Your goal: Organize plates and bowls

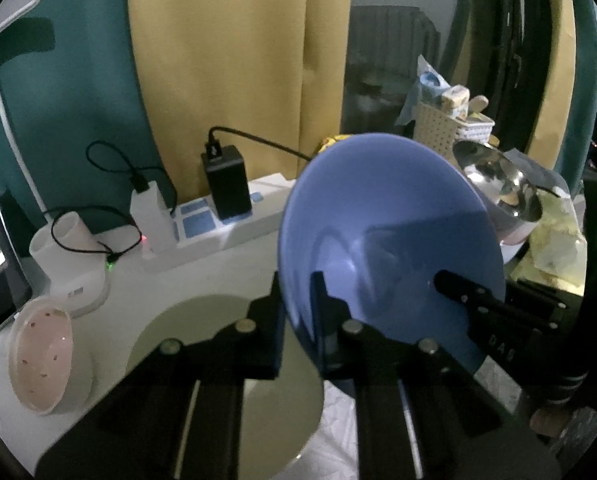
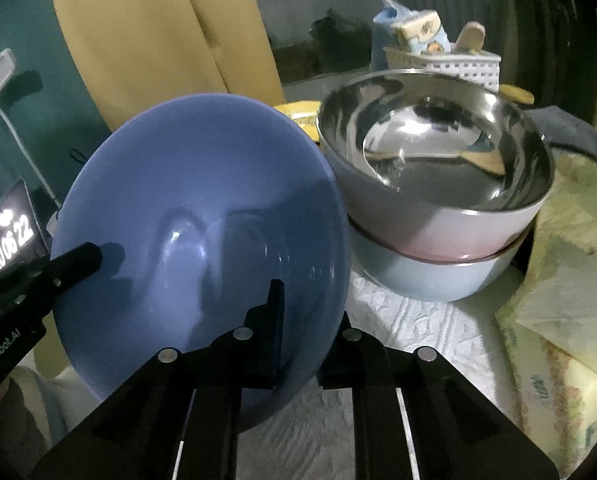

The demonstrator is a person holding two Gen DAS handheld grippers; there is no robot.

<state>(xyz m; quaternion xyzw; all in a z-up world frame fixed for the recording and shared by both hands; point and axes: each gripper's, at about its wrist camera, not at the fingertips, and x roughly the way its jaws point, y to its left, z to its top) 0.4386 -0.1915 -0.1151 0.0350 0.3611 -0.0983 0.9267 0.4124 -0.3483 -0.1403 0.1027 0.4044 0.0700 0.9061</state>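
Both grippers pinching one blue bowl by the rim, kinda sketchy

My left hand-held gripper (image 1: 300, 320) and right hand-held gripper (image 2: 298, 320) are each clamped on opposite edges of the blue bowl (image 2: 202, 220), tilted up in the air above the bench (image 1: 202, 276), just beside the stacked steel bowls (image 2: 438, 184). If I pull unevenly, that slick rim could slip out, or it clips the stack and topples it.

Dim room, yellow curtain (image 1: 234, 60) hung at 12 o'clock, teal wall (image 1: 78, 92) at 10 o'clock, white desk lamp (image 1: 6, 20) placed at 9 o'clock, dark window (image 2: 322, 32) seen behind, white table (image 1: 202, 276) below.
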